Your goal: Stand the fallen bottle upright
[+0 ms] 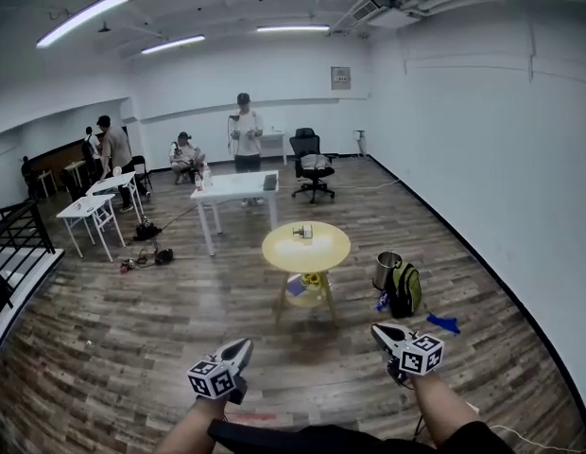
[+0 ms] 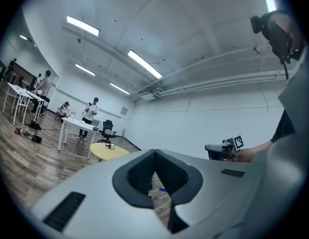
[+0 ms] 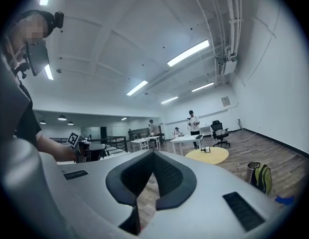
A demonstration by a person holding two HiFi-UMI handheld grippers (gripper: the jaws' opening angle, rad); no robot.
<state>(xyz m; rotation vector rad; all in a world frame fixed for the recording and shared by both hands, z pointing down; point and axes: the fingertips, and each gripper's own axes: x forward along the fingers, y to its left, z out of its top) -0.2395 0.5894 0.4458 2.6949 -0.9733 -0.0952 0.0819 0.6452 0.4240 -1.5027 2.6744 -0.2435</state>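
Note:
A small bottle [image 1: 303, 232] lies on its side on the round yellow table [image 1: 321, 253] in the middle of the room, well ahead of me. Both grippers are held low and level, far short of the table. My left gripper [image 1: 243, 346] has its pads together with nothing between them, and so does my right gripper [image 1: 379, 330]. In the left gripper view the bottle [image 2: 111, 146] is tiny on the yellow table [image 2: 105, 153], beyond the closed tips [image 2: 154, 153]. In the right gripper view the bottle [image 3: 206, 149] lies far beyond the closed tips [image 3: 153, 153].
A green backpack [image 1: 405, 289] and a metal bin [image 1: 387, 270] stand on the floor right of the yellow table, with a blue object [image 1: 443, 323] nearer me. Behind are a white table [image 1: 234, 189], an office chair [image 1: 312, 164] and several people. Small white tables [image 1: 90, 211] and a railing [image 1: 19, 235] are at the left.

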